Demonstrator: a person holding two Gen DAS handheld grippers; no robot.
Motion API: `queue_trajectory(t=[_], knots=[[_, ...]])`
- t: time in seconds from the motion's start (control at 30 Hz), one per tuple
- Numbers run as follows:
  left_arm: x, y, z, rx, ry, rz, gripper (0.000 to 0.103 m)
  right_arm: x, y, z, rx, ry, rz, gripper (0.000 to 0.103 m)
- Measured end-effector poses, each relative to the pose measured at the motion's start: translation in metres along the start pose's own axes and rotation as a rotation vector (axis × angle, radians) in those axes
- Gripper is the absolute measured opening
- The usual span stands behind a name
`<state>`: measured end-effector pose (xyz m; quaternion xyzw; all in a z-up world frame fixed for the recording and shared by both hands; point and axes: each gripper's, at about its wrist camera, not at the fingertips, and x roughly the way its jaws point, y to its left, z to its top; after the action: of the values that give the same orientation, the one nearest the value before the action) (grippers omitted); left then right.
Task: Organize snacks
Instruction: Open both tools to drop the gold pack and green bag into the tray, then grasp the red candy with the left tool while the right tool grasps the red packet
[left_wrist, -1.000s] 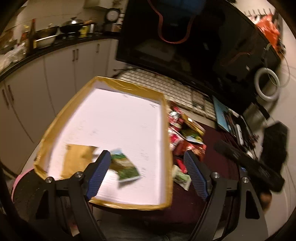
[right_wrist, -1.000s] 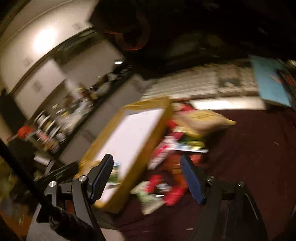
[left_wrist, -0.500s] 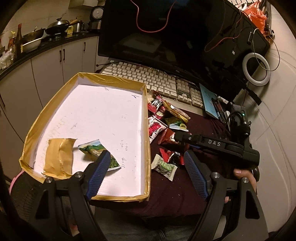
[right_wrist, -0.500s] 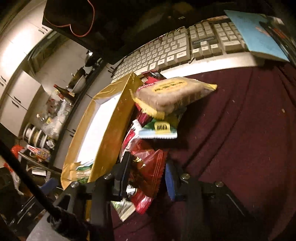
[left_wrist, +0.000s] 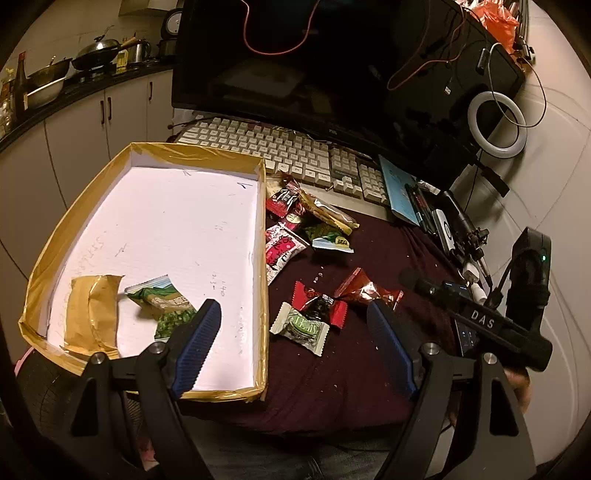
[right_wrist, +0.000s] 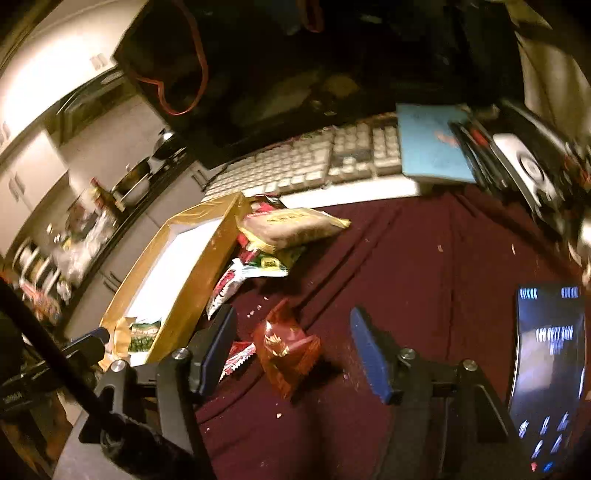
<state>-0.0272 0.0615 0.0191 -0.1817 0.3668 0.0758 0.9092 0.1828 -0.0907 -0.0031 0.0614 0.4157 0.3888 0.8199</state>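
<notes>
A shallow white box with gold-taped rim (left_wrist: 261, 236) lies on the left; it also shows in the right wrist view (right_wrist: 207, 273). A green snack packet (left_wrist: 166, 306) lies inside it. Several snack packets lie on the maroon cloth right of the box: a red foil packet (left_wrist: 364, 290), a red-black one (left_wrist: 319, 306), a white-green one (left_wrist: 301, 328). My left gripper (left_wrist: 295, 347) is open and empty above the box's near right corner. My right gripper (right_wrist: 291, 350) is open, with the red foil packet (right_wrist: 286, 347) lying loose on the cloth between its fingers.
A white keyboard (left_wrist: 280, 155) and dark monitor (left_wrist: 332, 62) stand behind. A blue notebook (left_wrist: 400, 192), pens and gadgets lie at right. A lit phone (right_wrist: 546, 362) lies near my right gripper. More packets (left_wrist: 314, 221) pile by the box's far right side.
My right gripper was shut on the red foil packet half a second ago; now it is open and pulled back, and the packet lies on the cloth. My left gripper shifted right.
</notes>
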Motion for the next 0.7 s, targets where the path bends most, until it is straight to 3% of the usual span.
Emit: queue_trajectory(t=[0.13, 0.27, 0.33, 0.43, 0.7], knots=[[-0.001, 0.001, 0.001, -0.003, 0.0, 0.002, 0.082, 0.019, 0.015, 0.001, -0.122, 0.063, 0.053, 0.064], [-0.002, -0.001, 0.001, 0.004, 0.003, 0.006, 0.082, 0.041, 0.03, -0.006, -0.183, 0.14, 0.001, 0.062], [-0.002, -0.001, 0.001, 0.008, 0.004, 0.009, 0.082, 0.047, 0.032, -0.013, -0.204, 0.171, -0.036, 0.051], [-0.002, -0.001, 0.001, 0.008, 0.005, 0.007, 0.082, 0.044, 0.026, -0.021, -0.182, 0.184, -0.042, 0.04], [0.015, -0.014, 0.003, -0.002, 0.082, -0.058, 0.082, 0.038, 0.01, -0.015, -0.047, 0.128, 0.008, 0.038]])
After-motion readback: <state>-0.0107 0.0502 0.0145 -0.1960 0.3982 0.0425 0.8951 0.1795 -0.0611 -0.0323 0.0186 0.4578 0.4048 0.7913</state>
